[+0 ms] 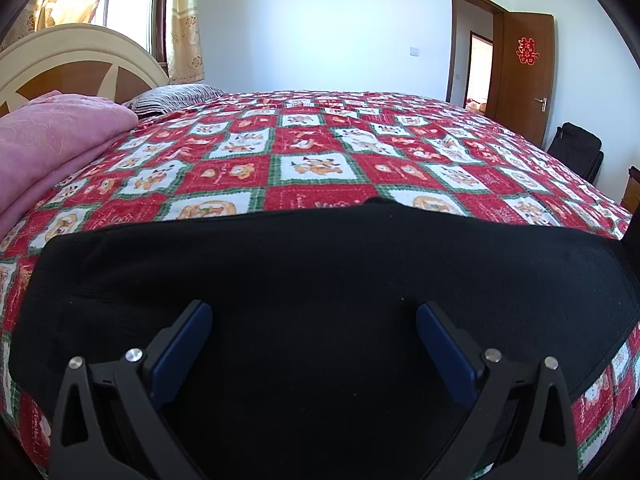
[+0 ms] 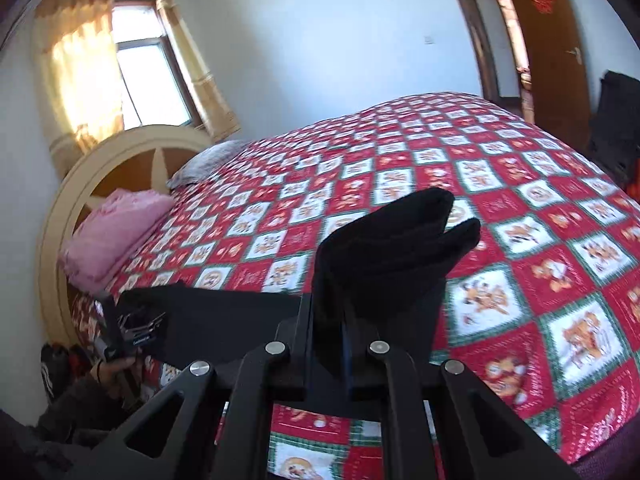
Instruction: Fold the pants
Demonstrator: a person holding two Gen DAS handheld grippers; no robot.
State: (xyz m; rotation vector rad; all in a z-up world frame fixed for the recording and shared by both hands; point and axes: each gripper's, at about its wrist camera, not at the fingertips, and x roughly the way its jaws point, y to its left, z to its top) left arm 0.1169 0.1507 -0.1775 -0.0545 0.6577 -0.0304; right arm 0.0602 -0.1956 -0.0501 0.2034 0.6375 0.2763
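Two grippers work one pair of black pants (image 1: 320, 280) on a bed. The right gripper (image 2: 340, 320) has its jaws pressed together on a bunched end of the pants (image 2: 384, 248), which stands up from the jaws toward 1 o'clock in its view, lifted clear of the quilt (image 2: 520, 208). The left gripper (image 1: 314, 320) is spread wide, its blue pads (image 1: 188, 344) apart over the flat cloth and pinching nothing; I cannot tell whether the tips touch the fabric. In the right view that gripper (image 2: 136, 328) sits at 8 o'clock, at the far end of the flat part.

The pants look soft, light and limp, likely a knit: they should drape and sag from any grip, so a hold on a thick edge or doubled layer seems safest.

The garment lies along the near edge of the bed, at 6 o'clock in the left view, with that edge close under it. Open quilt stretches toward 12 o'clock. A pink blanket (image 1: 52, 144) lies at 9 o'clock, with a pillow (image 1: 176, 96) beyond it by the headboard (image 1: 80, 52); the door (image 1: 524, 76) stands at 2 o'clock.
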